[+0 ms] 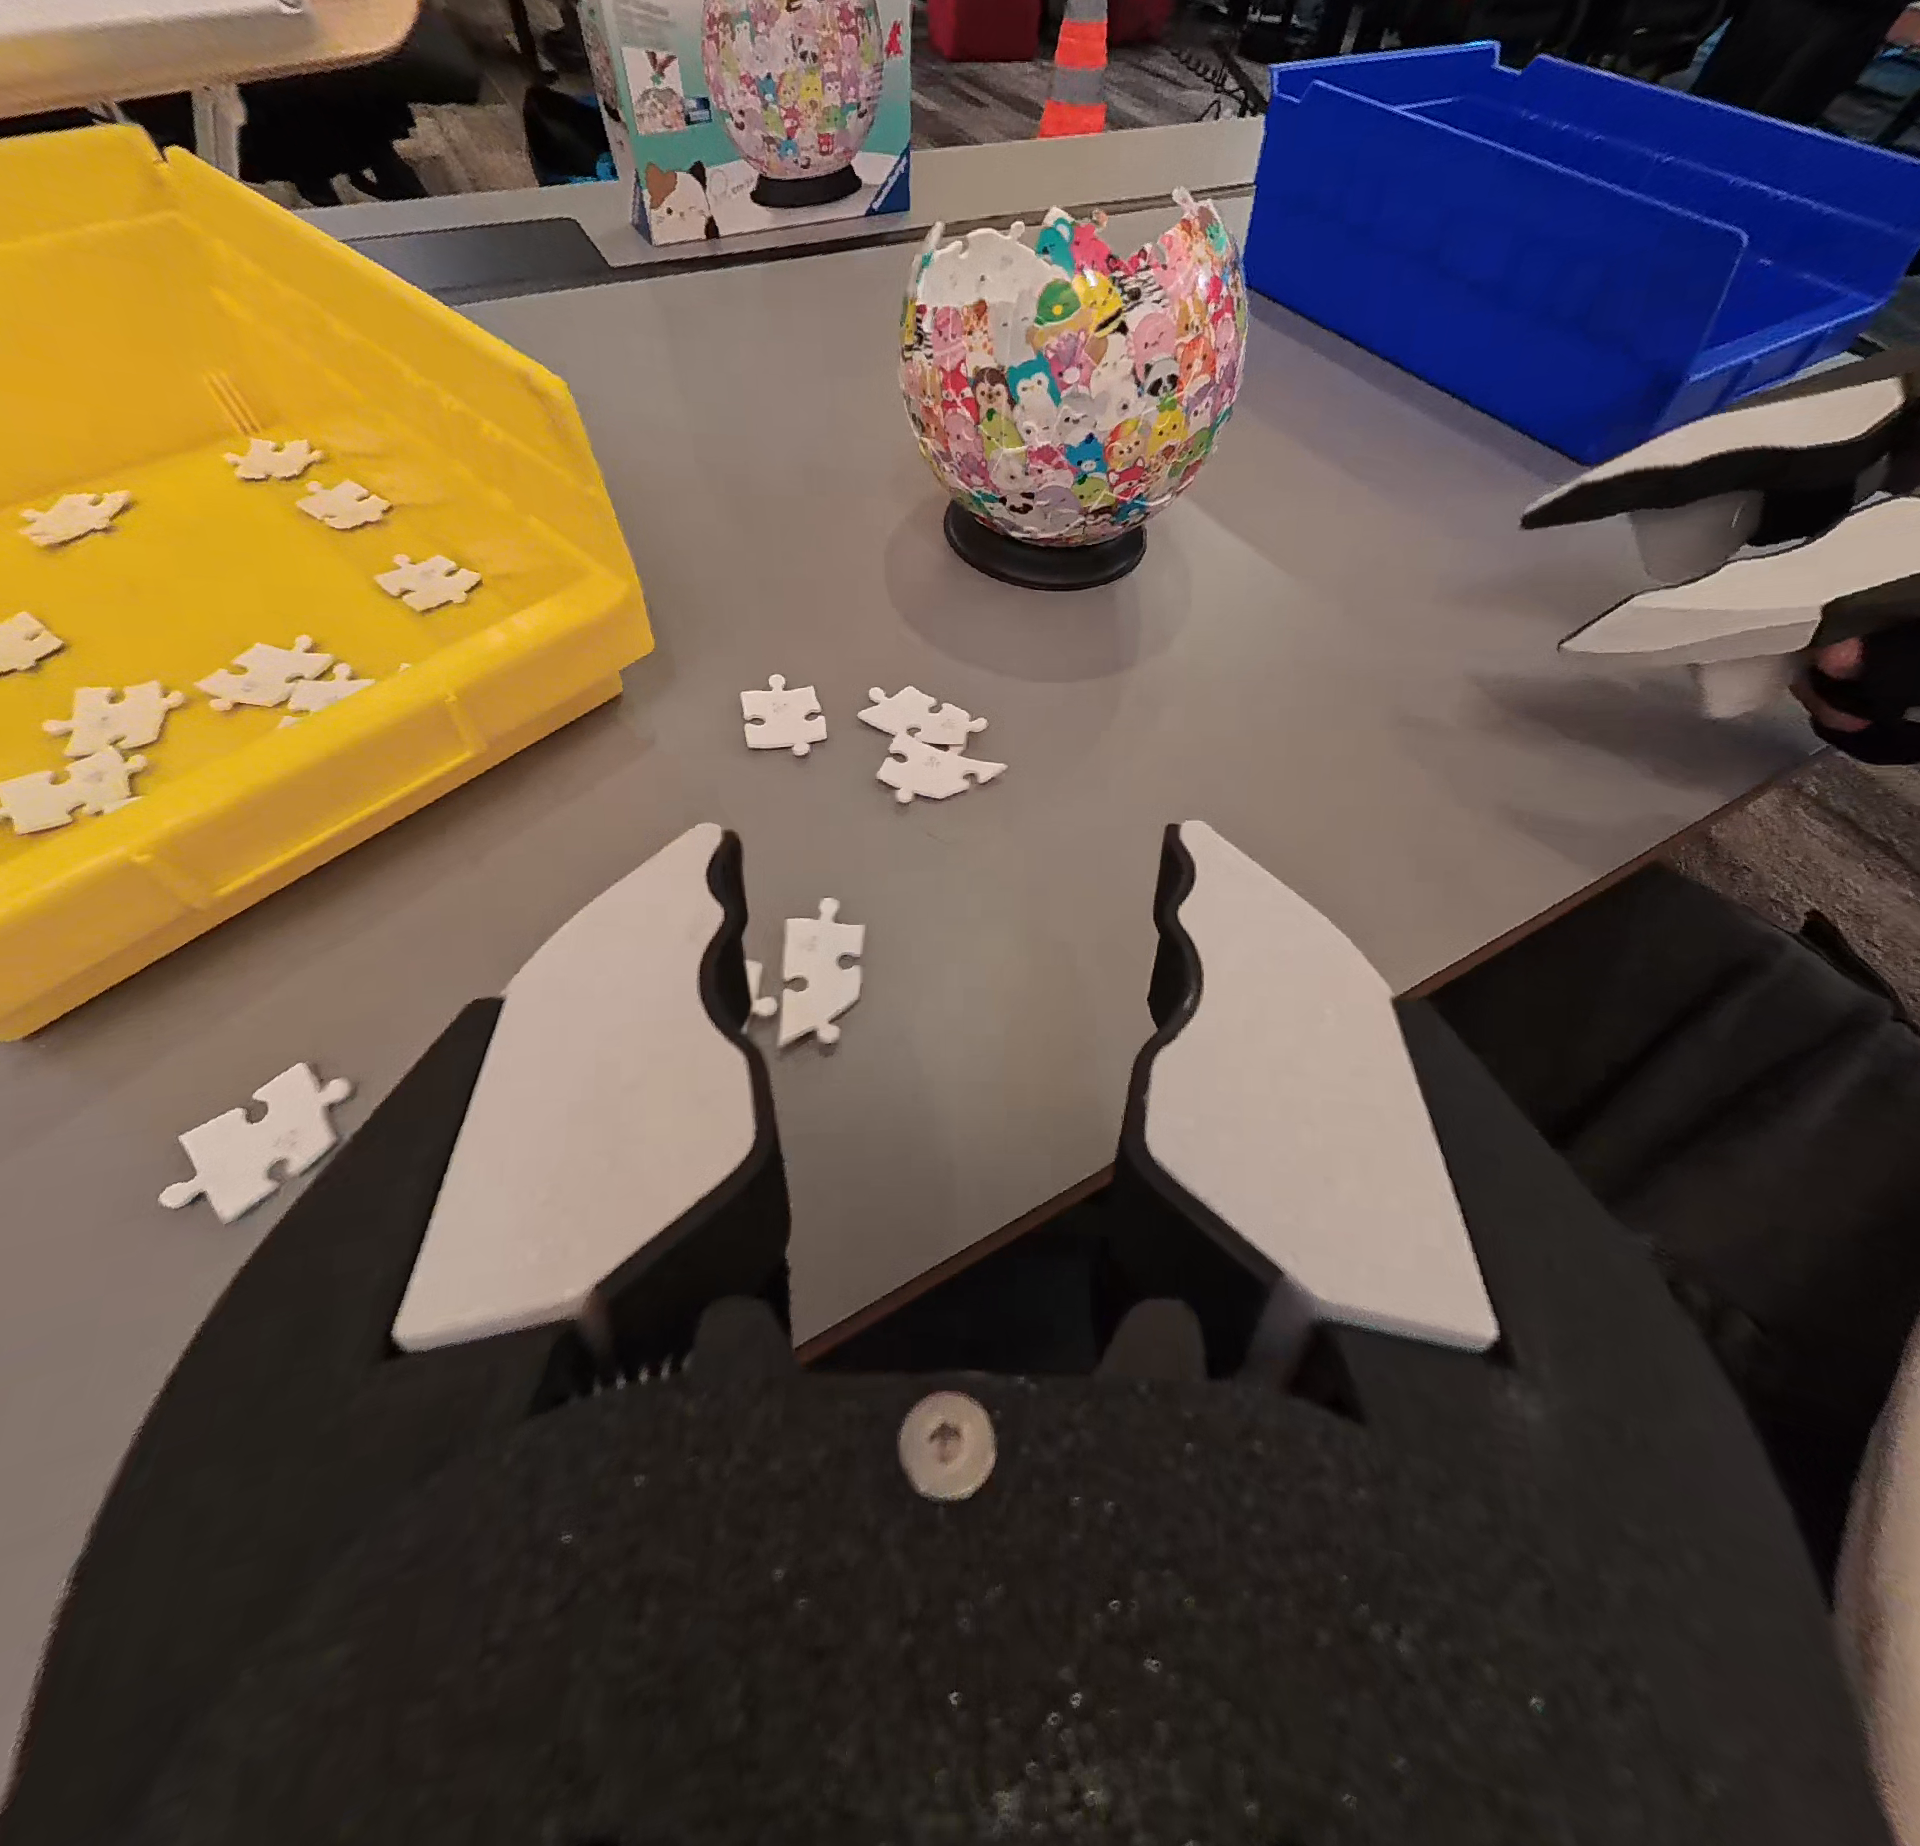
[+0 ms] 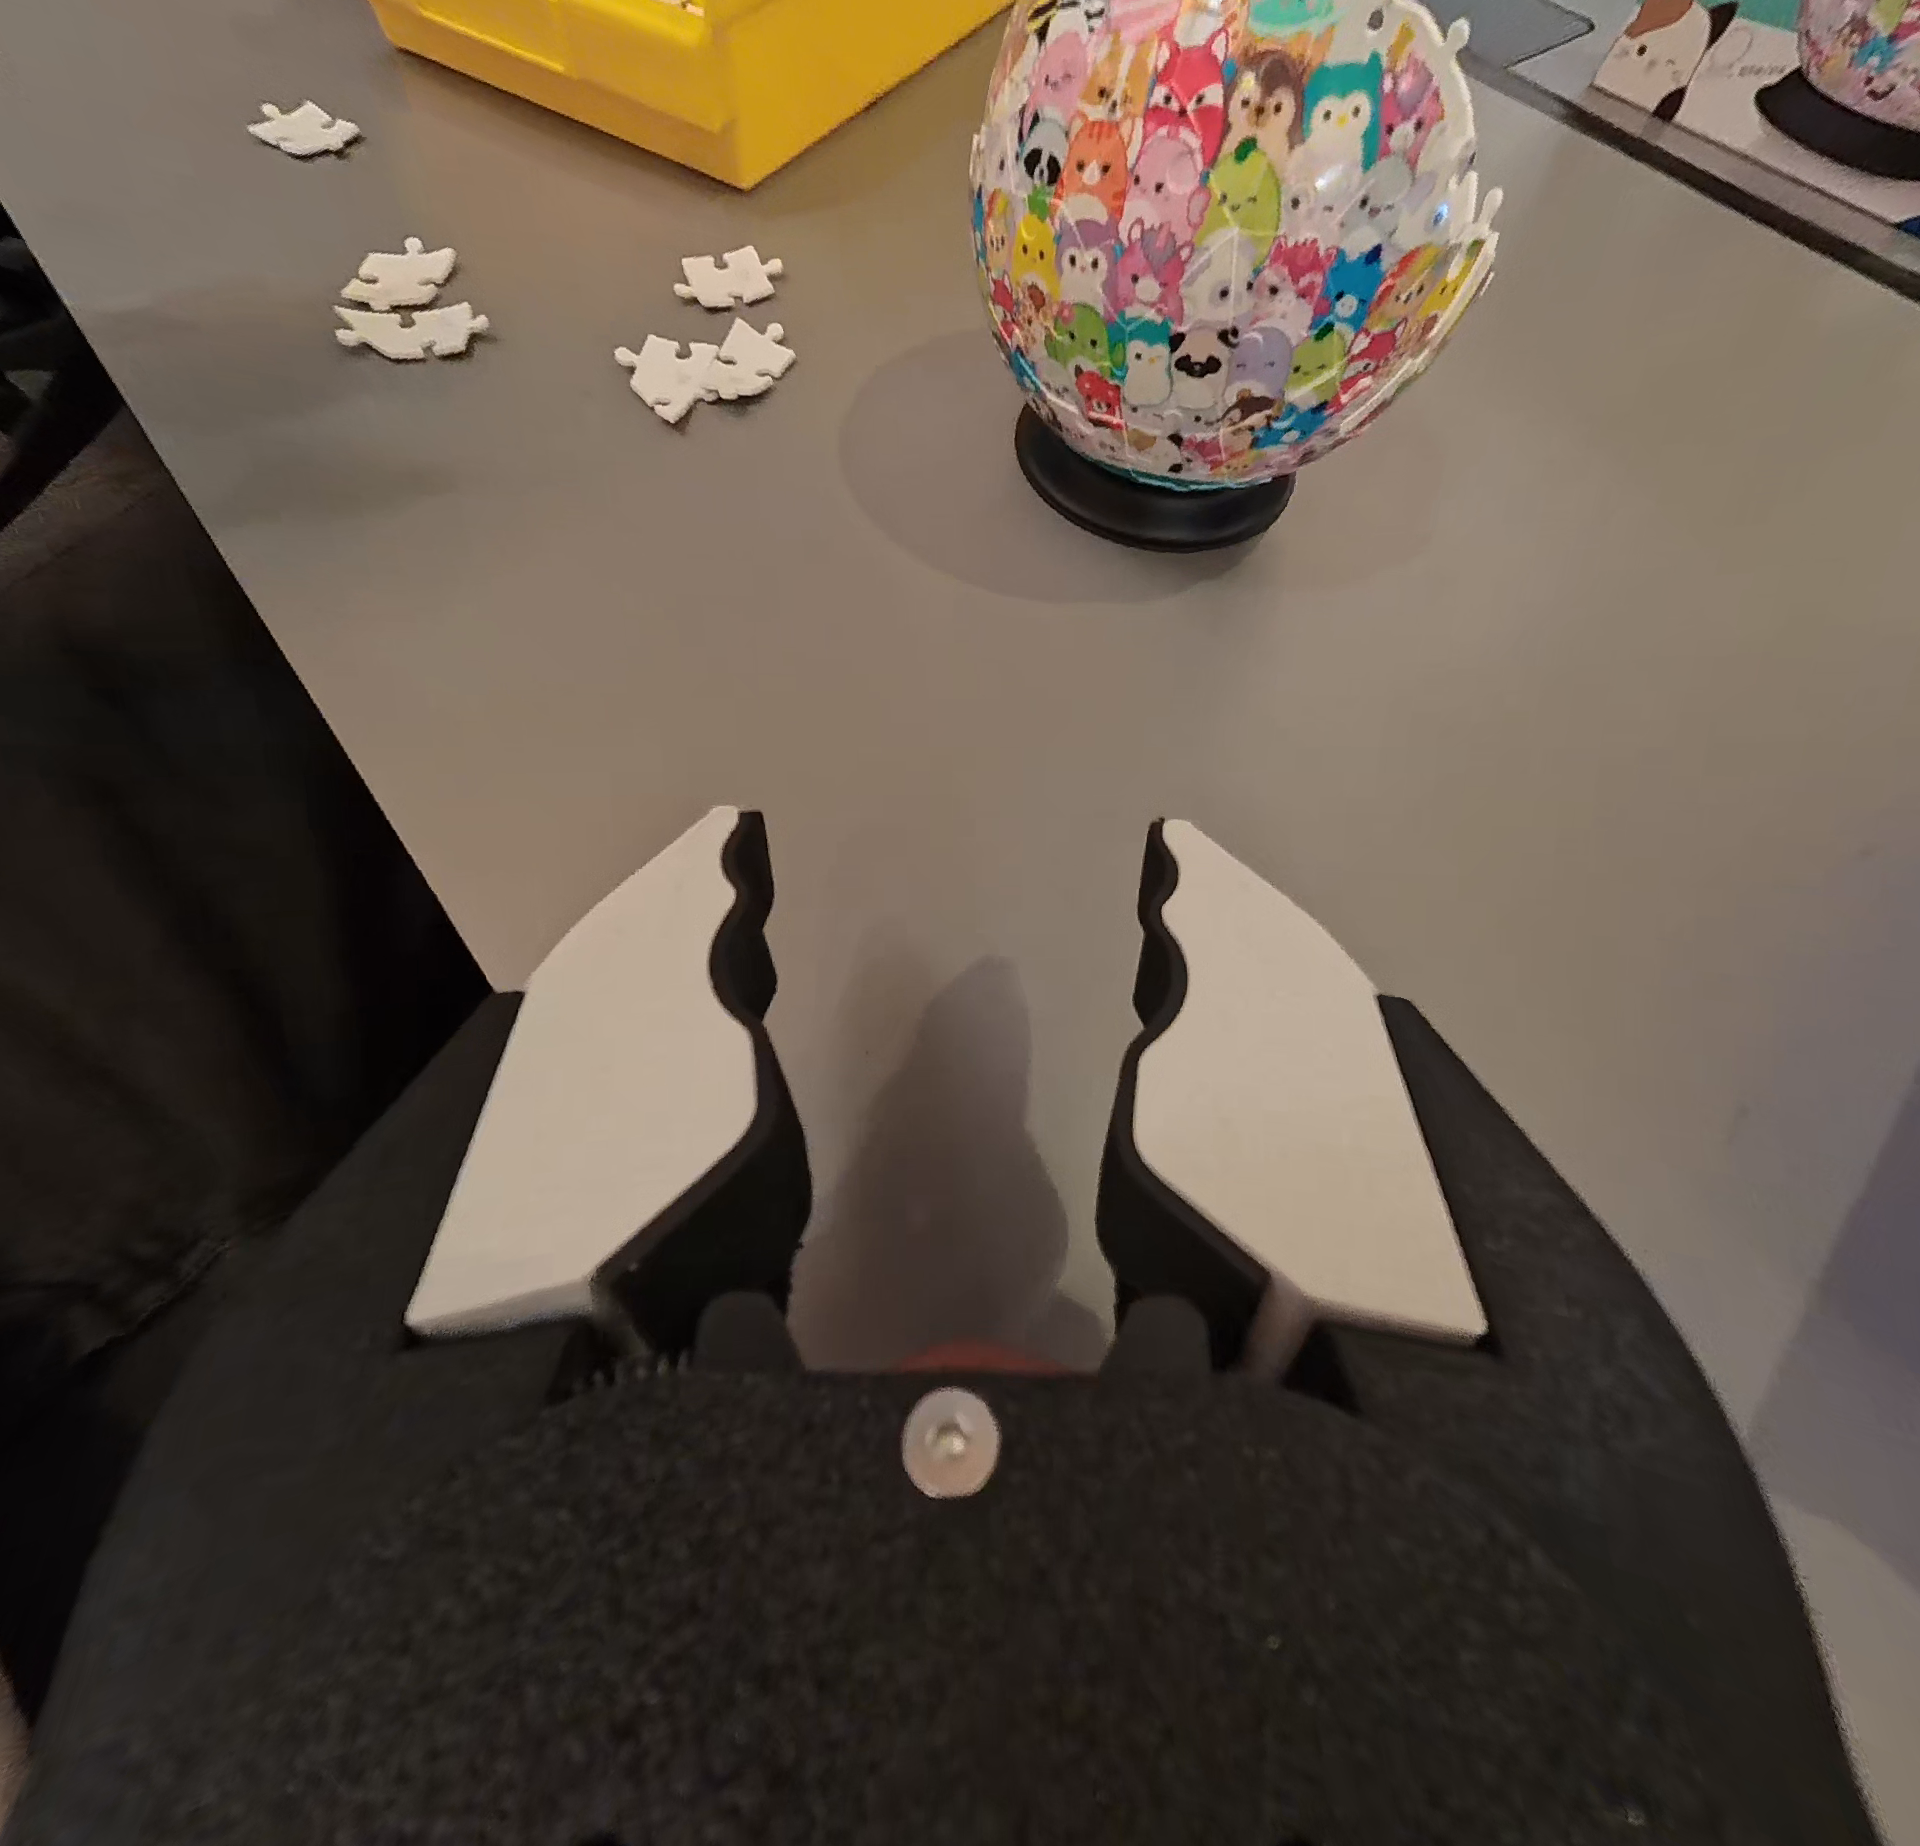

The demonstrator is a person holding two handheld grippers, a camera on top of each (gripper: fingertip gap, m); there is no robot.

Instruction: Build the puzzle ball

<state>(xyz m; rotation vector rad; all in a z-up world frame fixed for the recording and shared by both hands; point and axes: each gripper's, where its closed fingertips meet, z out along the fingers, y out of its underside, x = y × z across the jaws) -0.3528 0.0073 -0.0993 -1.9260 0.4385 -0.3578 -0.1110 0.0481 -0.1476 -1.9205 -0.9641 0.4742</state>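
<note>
The left gripper (image 1: 945, 840) hangs with jaws spread and empty over the grey table (image 1: 1299, 757); a white puzzle piece (image 1: 821, 970) lies just beside its left finger. At 12 o'clock the half-built puzzle ball (image 1: 1075, 383) stands upright on its black stand (image 1: 1044, 555), its top jagged. The yellow bin (image 1: 312, 570) of pieces sits at 10 o'clock. The right gripper (image 2: 956, 830), also spread and empty, has the ball at 1 o'clock.
</note>
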